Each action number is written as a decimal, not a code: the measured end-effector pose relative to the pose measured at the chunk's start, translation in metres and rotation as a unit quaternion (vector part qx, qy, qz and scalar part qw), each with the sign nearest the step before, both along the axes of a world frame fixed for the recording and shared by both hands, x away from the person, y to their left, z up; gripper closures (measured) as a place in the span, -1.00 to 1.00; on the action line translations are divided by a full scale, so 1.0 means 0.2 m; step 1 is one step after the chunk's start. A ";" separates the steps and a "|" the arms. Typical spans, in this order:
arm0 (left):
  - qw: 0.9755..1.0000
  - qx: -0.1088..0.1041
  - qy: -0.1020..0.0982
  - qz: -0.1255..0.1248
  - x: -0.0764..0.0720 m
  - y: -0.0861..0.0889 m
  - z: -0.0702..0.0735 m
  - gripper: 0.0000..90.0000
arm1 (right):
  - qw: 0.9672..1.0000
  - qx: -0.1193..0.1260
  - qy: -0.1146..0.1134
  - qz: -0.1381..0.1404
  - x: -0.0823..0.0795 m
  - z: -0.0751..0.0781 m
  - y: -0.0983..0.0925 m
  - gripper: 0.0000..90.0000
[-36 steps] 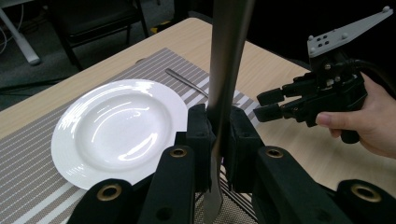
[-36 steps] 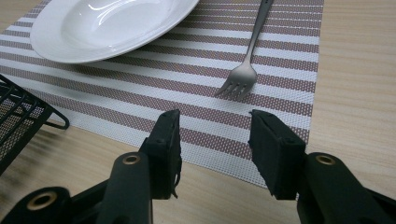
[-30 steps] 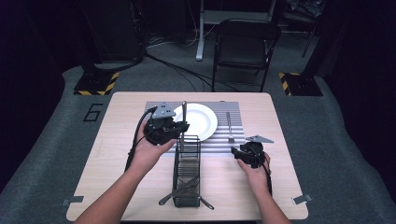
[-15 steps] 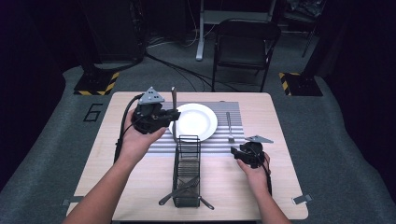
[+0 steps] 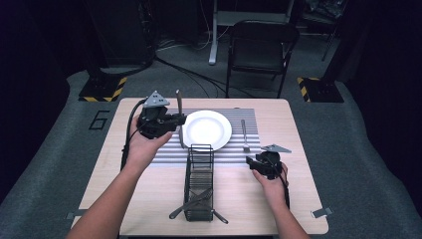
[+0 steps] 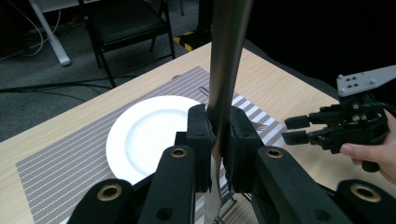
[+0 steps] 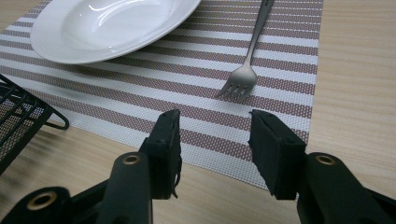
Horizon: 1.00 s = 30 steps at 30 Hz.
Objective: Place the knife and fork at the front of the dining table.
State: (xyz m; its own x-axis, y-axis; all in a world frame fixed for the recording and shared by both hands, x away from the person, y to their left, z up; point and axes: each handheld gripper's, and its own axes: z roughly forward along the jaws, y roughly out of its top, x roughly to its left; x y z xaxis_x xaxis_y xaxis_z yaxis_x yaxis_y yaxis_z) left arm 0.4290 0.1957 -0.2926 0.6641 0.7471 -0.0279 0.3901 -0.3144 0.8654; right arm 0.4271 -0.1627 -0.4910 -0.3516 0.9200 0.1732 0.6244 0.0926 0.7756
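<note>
My left gripper point(image 5: 180, 119) is shut on a metal knife point(image 5: 179, 102) and holds it upright above the left side of the white plate point(image 5: 206, 128). Seen from the left gripper view, the knife point(image 6: 226, 56) rises between the pads of my left gripper point(image 6: 217, 135), with the plate point(image 6: 149, 130) behind. My right gripper point(image 5: 250, 160) rests open near the placemat's front right corner. A little ahead of my right gripper point(image 7: 212, 135), a fork point(image 7: 247, 70) lies on the striped placemat point(image 7: 280, 56).
A black wire basket point(image 5: 199, 184) stands lengthways at the table's front middle, with utensils point(image 5: 196, 201) at its near end. The fork point(image 5: 244, 134) lies right of the plate. A black chair point(image 5: 259, 45) stands behind the table. Bare wood point(image 5: 303, 199) surrounds the placemat.
My left gripper has carried the knife left and slightly away, from above the basket's far end to the plate's left side. The right gripper has kept still.
</note>
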 end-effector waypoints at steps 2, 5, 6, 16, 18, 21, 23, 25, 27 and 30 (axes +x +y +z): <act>1.000 0.001 0.000 0.005 0.02 0.01 -0.01 0.82 | 1.000 0.000 0.000 0.000 0.00 0.00 0.00 0.18; 1.000 -0.001 -0.001 0.013 0.06 0.02 -0.03 0.82 | 1.000 0.000 0.000 0.000 0.00 0.00 0.00 0.18; 1.000 0.000 -0.002 0.014 0.07 0.02 -0.03 0.82 | 1.000 -0.001 0.000 0.000 0.00 0.00 0.00 0.18; 0.999 0.002 -0.006 0.045 0.17 0.09 -0.14 0.82 | 1.000 -0.001 -0.002 -0.001 0.00 0.00 0.00 0.18; 0.999 0.001 -0.002 0.050 0.19 0.10 -0.16 0.82 | 1.000 -0.002 -0.002 -0.001 0.00 0.00 0.00 0.18; 0.998 0.002 0.001 0.059 0.21 0.13 -0.19 0.82 | 1.000 -0.003 -0.001 -0.002 0.00 0.00 0.00 0.18; 0.998 0.002 0.001 0.067 0.22 0.15 -0.21 0.82 | 1.000 -0.003 -0.001 -0.001 0.00 0.00 0.00 0.18; 0.997 0.003 0.001 0.071 0.23 0.17 -0.23 0.82 | 1.000 -0.004 -0.001 -0.001 0.00 0.00 0.00 0.18; 0.997 0.004 0.002 0.077 0.24 0.18 -0.25 0.82 | 1.000 -0.002 0.001 -0.002 0.00 0.00 0.00 0.18; 0.996 -0.002 0.005 0.086 0.26 0.21 -0.28 0.82 | 1.000 -0.002 0.000 -0.001 0.00 0.00 0.01 0.18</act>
